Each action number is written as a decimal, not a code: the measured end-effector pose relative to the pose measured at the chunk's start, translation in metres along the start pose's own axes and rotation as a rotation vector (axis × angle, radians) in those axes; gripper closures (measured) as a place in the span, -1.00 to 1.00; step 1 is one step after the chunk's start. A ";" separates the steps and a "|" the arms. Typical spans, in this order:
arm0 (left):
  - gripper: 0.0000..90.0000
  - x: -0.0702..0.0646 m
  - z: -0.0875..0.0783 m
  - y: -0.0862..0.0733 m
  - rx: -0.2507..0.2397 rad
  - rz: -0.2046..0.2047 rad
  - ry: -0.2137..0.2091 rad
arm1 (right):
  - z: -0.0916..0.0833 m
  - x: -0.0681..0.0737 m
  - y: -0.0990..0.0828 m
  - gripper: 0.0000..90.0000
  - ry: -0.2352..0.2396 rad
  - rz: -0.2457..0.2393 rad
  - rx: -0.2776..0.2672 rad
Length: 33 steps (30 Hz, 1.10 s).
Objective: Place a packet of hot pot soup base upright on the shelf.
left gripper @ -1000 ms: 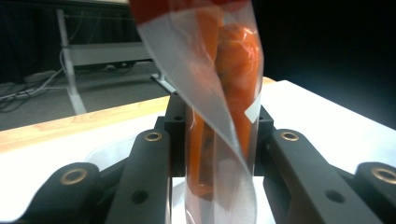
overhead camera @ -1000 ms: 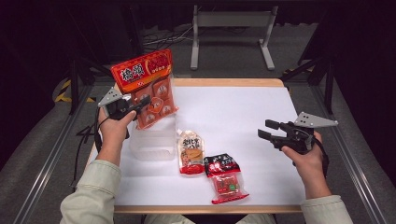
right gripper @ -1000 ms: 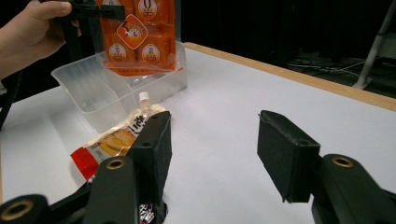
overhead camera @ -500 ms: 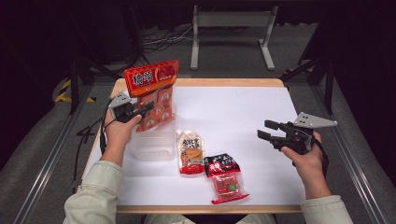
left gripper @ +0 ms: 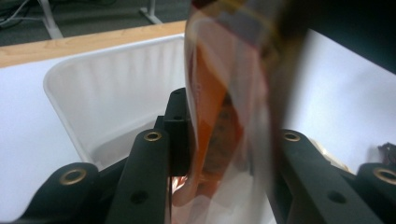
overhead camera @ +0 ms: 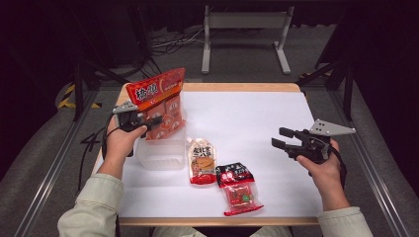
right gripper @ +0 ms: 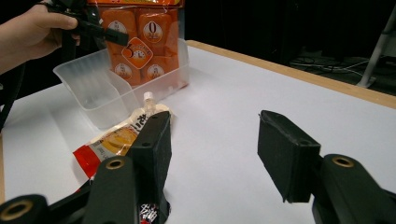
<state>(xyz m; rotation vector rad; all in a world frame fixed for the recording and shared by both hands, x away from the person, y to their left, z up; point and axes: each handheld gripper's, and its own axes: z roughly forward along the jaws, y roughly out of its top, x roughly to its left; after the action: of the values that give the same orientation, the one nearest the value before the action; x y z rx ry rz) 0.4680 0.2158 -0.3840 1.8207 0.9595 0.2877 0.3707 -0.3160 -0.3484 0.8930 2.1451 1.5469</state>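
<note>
Left gripper (overhead camera: 157, 120), clamped on the orange snack bag (overhead camera: 160, 103), has carried it from the upper left of the high view toward centre, upright over the clear tub (overhead camera: 159, 152): lowering in looks next. Right gripper (overhead camera: 279, 138) waits open and empty at right. The bag's bottom edge is hidden behind the jaws and blurred in the left gripper view

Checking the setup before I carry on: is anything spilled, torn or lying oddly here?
Nothing stands out. The orange snack bag hangs upright in the left hand-held gripper over the clear bin. The pouch and red packet lie flat and intact on the table.
</note>
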 end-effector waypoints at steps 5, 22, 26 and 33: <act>0.55 0.003 -0.001 -0.001 0.002 -0.010 0.002 | 0.000 0.001 0.000 0.01 0.002 -0.002 -0.001; -0.59 0.001 -0.008 0.003 -0.074 -0.044 0.130 | 0.003 0.001 -0.001 0.01 0.009 0.002 0.008; -0.78 -0.001 -0.017 0.004 -0.096 -0.036 0.157 | 0.003 0.001 -0.001 0.03 0.006 -0.001 0.002; -0.87 -0.010 -0.036 0.001 -0.121 -0.007 0.188 | 0.000 -0.001 -0.003 0.09 -0.020 0.008 0.010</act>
<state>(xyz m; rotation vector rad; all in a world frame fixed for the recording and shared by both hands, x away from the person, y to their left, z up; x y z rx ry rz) 0.4414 0.2325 -0.3642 1.7013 1.0546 0.5086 0.3703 -0.3169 -0.3517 0.9176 2.1399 1.5266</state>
